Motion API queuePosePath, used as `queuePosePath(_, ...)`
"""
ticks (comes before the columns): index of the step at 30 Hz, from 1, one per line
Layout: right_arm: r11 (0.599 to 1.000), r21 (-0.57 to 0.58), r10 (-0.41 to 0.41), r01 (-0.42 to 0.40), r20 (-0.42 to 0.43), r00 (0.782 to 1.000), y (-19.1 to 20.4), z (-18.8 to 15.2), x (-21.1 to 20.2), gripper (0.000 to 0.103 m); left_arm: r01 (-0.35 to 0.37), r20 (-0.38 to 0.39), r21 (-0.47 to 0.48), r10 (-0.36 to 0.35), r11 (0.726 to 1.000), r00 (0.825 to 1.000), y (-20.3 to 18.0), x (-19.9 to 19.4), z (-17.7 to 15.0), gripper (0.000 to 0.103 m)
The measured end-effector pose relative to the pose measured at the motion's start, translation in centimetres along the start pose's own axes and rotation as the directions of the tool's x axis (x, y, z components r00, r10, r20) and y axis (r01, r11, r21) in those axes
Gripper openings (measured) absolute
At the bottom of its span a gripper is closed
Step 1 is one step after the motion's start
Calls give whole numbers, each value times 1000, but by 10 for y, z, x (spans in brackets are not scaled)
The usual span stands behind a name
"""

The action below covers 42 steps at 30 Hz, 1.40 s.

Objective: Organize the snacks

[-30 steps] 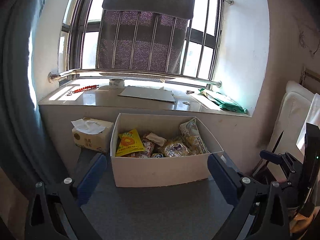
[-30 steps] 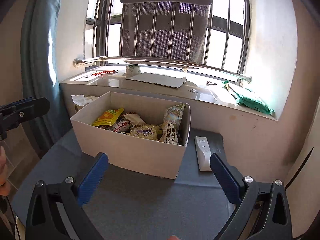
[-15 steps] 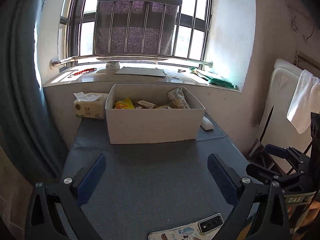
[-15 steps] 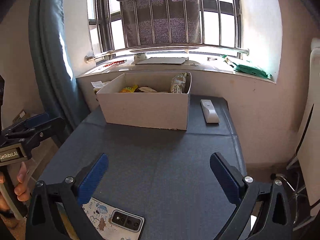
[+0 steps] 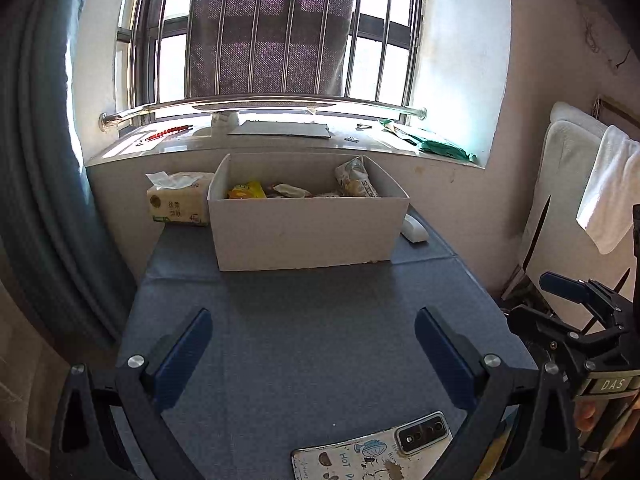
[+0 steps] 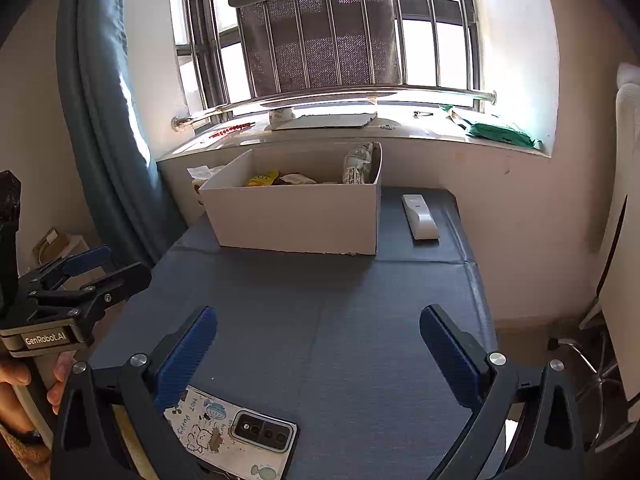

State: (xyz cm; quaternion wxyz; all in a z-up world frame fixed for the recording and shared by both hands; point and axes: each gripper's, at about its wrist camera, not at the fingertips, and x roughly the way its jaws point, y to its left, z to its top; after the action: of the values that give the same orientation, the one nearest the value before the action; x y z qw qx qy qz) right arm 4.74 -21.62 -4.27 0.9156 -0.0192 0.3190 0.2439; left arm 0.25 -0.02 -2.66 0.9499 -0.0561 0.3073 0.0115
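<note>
Your left gripper (image 5: 312, 344) and right gripper (image 6: 318, 346) both hang over the near end of the blue mat (image 5: 320, 320), jaws wide apart and holding nothing, well back from the box (image 5: 308, 228) at the far end under the sill (image 5: 280, 142). The snacks (image 5: 280, 191) all sit inside the box: a yellow packet (image 5: 245, 191) toward the left, a pale bag (image 5: 354, 182) standing against the right wall, smaller wrappers between them. No loose snack shows on the mat, so by the look of it the packing is done or nearly so, and you seem to be at the pull-back stage. If anything is left, the next move would call for a long reach forward over the mat and down past the box's near wall, which hides most of the contents from this low angle. Mind the phone (image 6: 236, 428) lying just under your right gripper's left finger, close to the mat's edge. A remote (image 6: 419, 216) lies just beside the box's right wall, and a tissue pack (image 5: 178, 200) sits against its left side; both crowd any grip on the box's sides.
</note>
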Motion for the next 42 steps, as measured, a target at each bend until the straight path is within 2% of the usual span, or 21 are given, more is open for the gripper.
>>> queuePosePath(42, 1000, -23, 16, -16, 1, 1000, 5, -2, -4, 103, 16, -17, 23, -16, 1000, 1000, -2, 2, -1, 103)
